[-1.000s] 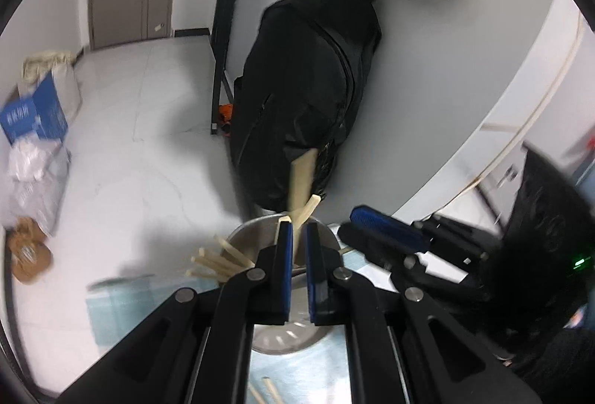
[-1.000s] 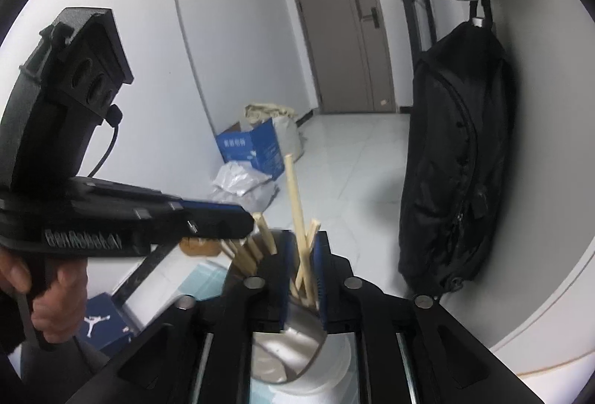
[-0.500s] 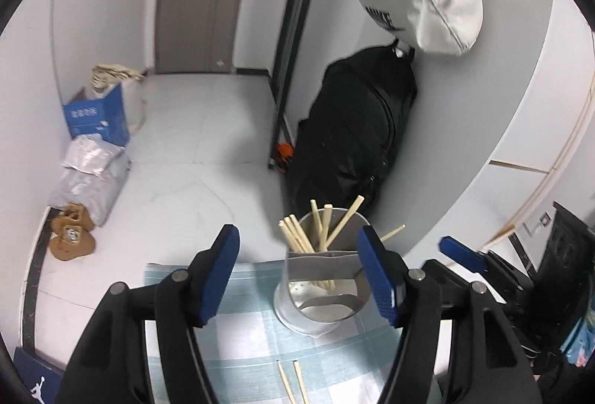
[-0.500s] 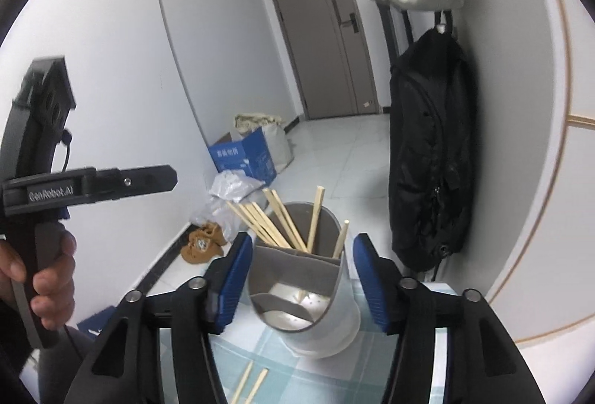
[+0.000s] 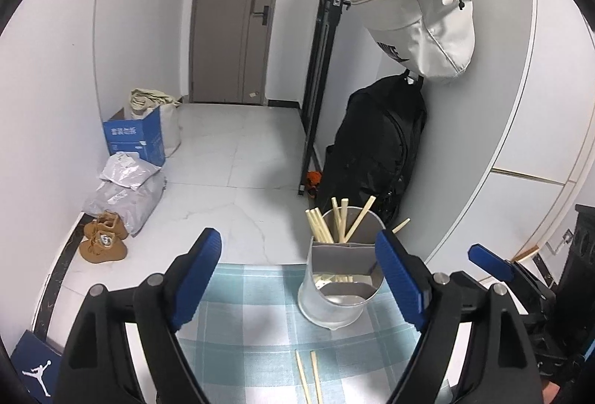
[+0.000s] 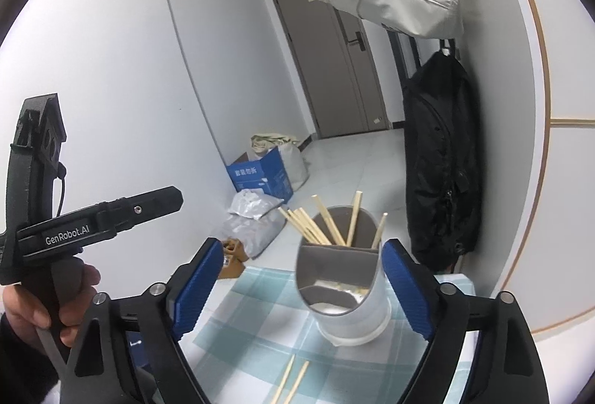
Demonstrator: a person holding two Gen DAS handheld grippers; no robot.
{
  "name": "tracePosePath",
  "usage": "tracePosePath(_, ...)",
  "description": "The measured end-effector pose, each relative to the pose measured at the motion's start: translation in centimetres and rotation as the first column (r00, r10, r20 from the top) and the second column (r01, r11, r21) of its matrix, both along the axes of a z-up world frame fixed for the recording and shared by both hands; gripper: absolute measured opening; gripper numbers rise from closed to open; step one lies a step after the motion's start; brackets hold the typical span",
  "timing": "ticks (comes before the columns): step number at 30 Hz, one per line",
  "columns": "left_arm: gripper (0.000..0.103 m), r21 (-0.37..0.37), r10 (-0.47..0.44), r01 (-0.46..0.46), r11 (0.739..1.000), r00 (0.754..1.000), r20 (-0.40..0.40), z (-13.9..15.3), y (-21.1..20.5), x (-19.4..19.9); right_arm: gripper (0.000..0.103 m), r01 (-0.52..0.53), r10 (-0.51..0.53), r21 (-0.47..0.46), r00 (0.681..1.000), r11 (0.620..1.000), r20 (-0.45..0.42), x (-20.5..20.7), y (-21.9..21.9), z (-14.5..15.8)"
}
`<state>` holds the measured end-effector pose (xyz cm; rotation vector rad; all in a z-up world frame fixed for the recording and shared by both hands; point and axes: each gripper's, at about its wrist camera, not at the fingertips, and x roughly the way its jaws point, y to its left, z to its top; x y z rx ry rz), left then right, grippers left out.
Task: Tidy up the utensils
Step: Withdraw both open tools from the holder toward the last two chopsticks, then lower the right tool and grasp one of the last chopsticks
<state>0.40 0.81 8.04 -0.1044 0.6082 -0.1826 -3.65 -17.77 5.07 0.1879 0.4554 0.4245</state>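
A metal utensil holder [image 5: 336, 277] stands upright on a blue checked cloth [image 5: 253, 322], with several wooden chopsticks [image 5: 336, 223] leaning inside it. It also shows in the right wrist view [image 6: 344, 285], with its chopsticks [image 6: 319, 223]. Two loose chopsticks [image 5: 308, 376] lie on the cloth in front of it, also seen in the right wrist view [image 6: 292, 381]. My left gripper [image 5: 305, 277] is open and empty, back from the holder. My right gripper [image 6: 299, 287] is open and empty, its blue pads either side of the holder in view.
The table's far edge lies just behind the holder. Beyond are a white tiled floor, a black backpack [image 5: 375, 147] against the wall, a white bag [image 5: 420, 13] hanging above, a blue box [image 5: 135, 138] and brown shoes [image 5: 104, 236]. The left gripper's body [image 6: 89, 225] is at the right view's left.
Both grippers went from shut on chopsticks over the holder to wide open. The chopsticks now stand in the holder, and both grippers have pulled back and up from it.
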Motion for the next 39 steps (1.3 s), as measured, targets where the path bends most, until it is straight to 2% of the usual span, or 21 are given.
tracePosePath(3, 0.082, 0.018, 0.010, -0.010, 1.000, 1.000, 0.004, -0.7, 0.2, -0.6, 0.097, -0.011, 0.011, -0.018, 1.000, 1.000, 0.002, -0.5, 0.7, -0.5)
tracePosePath(7, 0.082, 0.042, 0.038, -0.038, 0.998, 0.999, 0.008, -2.5, 0.6, -1.4, 0.098, -0.038, 0.037, -0.046, 0.999, 0.998, -0.018, -1.0, 1.6, -1.9)
tracePosePath(9, 0.082, 0.028, 0.063, -0.062, 0.998, 0.998, -0.011, -3.7, 1.1, -1.4, 0.098, -0.051, 0.049, -0.063, 0.998, 0.997, -0.037, -1.1, 2.1, -2.8)
tracePosePath(12, 0.082, -0.032, 0.104, -0.105, 0.994, 0.994, -0.046, -6.3, 2.2, -1.6, 0.098, -0.055, 0.048, -0.089, 0.996, 0.995, -0.078, -1.1, 2.6, -4.6)
tracePosePath(18, 0.082, -0.015, 0.147, -0.149, 0.989, 0.984, -0.102, -9.9, 3.5, -1.3, 0.098, -0.061, 0.033, -0.146, 0.982, 0.987, -0.189, -0.7, 3.4, -8.9)
tracePosePath(23, 0.082, 0.006, 0.183, -0.184, 0.983, 0.972, -0.147, -11.5, 4.6, -1.1, 0.098, -0.086, 0.022, -0.186, 0.947, 0.979, -0.321, 0.7, 4.4, -12.0)
tracePosePath(26, 0.082, -0.005, 0.201, -0.205, 0.979, 0.962, -0.187, -12.1, 5.6, -1.0, 0.097, -0.130, 0.044, -0.189, 0.915, 0.973, -0.400, 1.7, 5.0, -13.6)
tracePosePath(29, 0.082, -0.028, 0.225, -0.236, 0.971, 0.951, -0.212, -12.5, 6.9, -0.9, 0.097, -0.156, 0.042, -0.224, 0.896, 0.962, -0.443, 2.6, 5.9, -14.7)
tracePosePath(32, 0.082, -0.044, 0.245, -0.264, 0.964, 0.936, -0.251, -13.1, 8.3, -0.8, 0.092, -0.184, 0.046, -0.251, 0.881, 0.951, -0.472, 3.4, 7.1, -15.9)
tracePosePath(36, 0.082, -0.046, 0.258, -0.281, 0.959, 0.926, -0.277, -13.6, 9.4, -0.9, 0.071, -0.240, 0.040, -0.305, 0.839, 0.922, -0.542, 5.1, 9.1, -18.4)
tracePosePath(37, 0.082, -0.048, 0.262, -0.285, 0.957, 0.924, -0.279, -13.7, 9.6, -1.0, 0.069, -0.247, 0.035, -0.315, 0.833, 0.917, -0.552, 5.4, 9.5, -18.7)
tracePosePath(39, 0.082, -0.059, 0.263, -0.291, 0.955, 0.922, -0.284, -13.7, 10.2, -1.3, 0.059, -0.251, 0.005, -0.353, 0.821, 0.901, -0.571, 6.1, 10.2, -19.9)
